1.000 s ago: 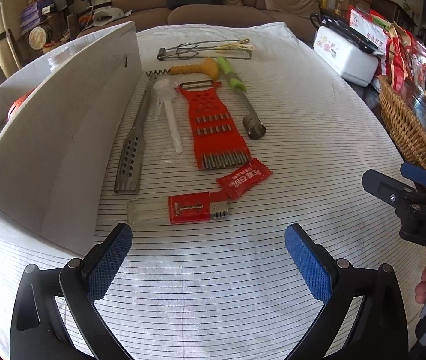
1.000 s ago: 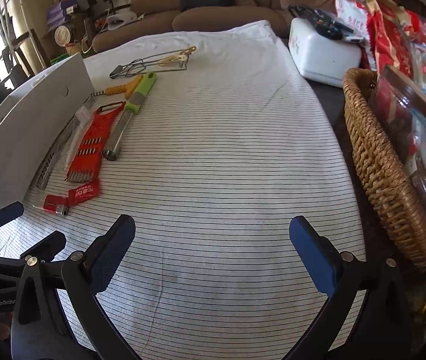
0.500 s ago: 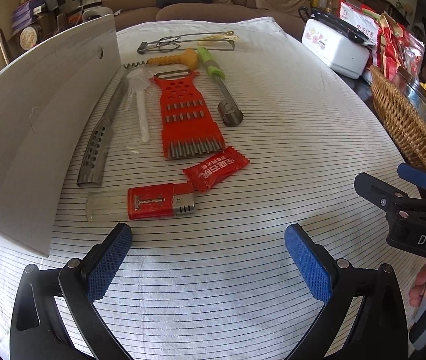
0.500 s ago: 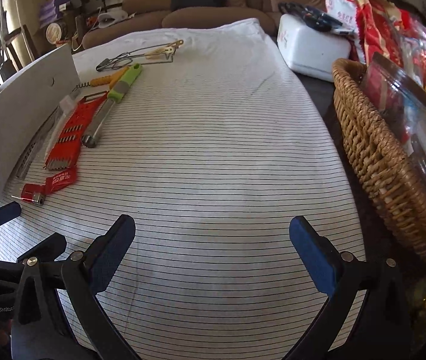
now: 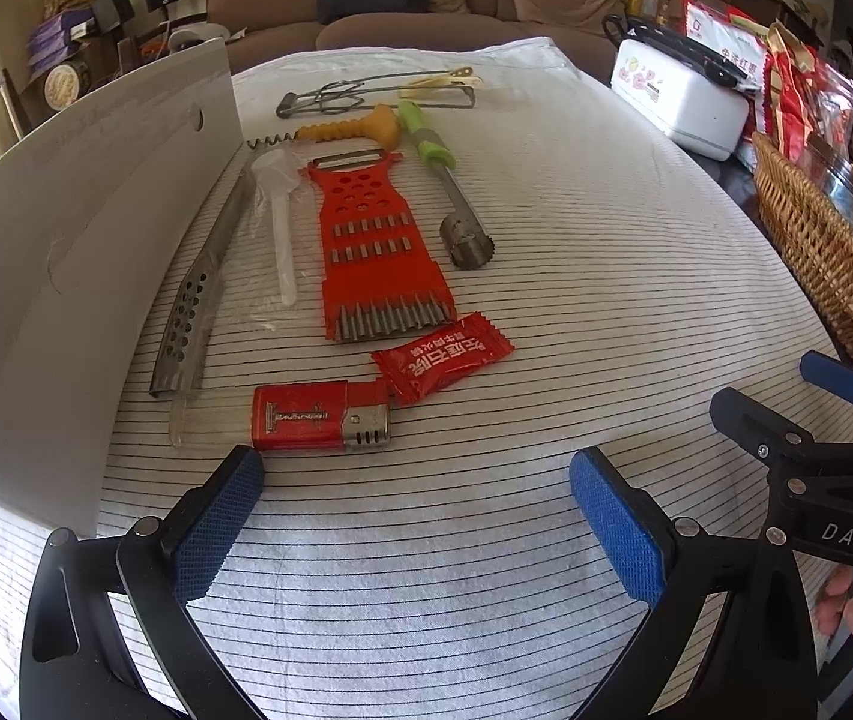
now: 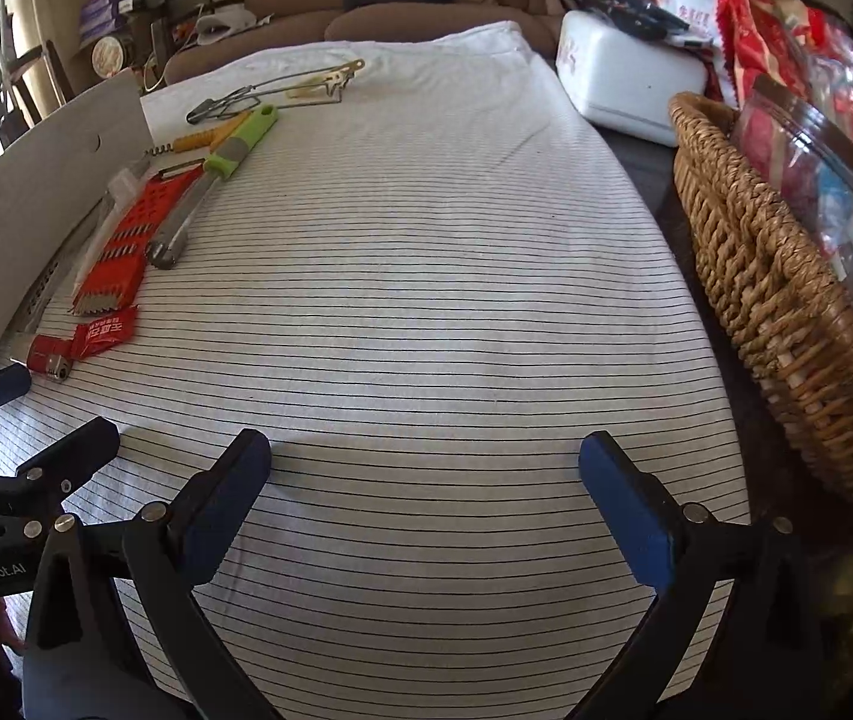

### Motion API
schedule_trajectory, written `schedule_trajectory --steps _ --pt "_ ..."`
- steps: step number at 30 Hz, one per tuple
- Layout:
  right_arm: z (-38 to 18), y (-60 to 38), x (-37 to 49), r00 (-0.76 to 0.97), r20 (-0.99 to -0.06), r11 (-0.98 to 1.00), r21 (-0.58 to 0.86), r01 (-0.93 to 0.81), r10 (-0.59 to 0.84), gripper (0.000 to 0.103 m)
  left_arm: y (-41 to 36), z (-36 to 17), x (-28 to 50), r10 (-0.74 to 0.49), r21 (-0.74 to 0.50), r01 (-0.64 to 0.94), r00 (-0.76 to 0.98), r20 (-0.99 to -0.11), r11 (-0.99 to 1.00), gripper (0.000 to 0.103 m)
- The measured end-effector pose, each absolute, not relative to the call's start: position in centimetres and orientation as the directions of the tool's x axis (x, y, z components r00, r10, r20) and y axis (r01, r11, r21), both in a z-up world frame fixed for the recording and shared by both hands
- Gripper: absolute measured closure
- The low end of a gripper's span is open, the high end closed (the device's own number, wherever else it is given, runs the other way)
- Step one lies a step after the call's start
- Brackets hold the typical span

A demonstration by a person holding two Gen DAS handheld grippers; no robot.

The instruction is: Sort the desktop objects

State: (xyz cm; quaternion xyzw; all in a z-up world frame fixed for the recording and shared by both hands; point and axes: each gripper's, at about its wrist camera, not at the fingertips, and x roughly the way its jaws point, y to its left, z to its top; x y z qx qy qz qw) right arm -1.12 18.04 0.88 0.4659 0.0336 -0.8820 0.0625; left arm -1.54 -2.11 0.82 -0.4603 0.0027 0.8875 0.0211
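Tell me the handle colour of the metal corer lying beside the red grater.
Lime green with a grey band; clearest in the left wrist view.

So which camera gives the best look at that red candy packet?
The left wrist view: the red candy packet lies close, its printing clear. The right wrist view shows it small and slanted near the left edge.

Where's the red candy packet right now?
Left wrist view, centre: the red candy packet lies just below the red grater, touching the red lighter.

One red grater [image 5: 375,246], one corer [image 5: 447,192], one corkscrew [image 5: 336,131], one lighter [image 5: 318,417], one sachet [image 5: 441,357], one basket [image 6: 786,312].
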Motion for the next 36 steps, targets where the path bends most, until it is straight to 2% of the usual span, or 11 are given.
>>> schedule_trajectory --steps 36 --pt "0.66 18.03 -1.19 -0.561 -0.825 -0.990 -0.010 0.141 -0.071 0.000 -1.75 0.67 -2.08 0.010 -0.007 -0.006 -0.591 -0.807 -1.000 0.000"
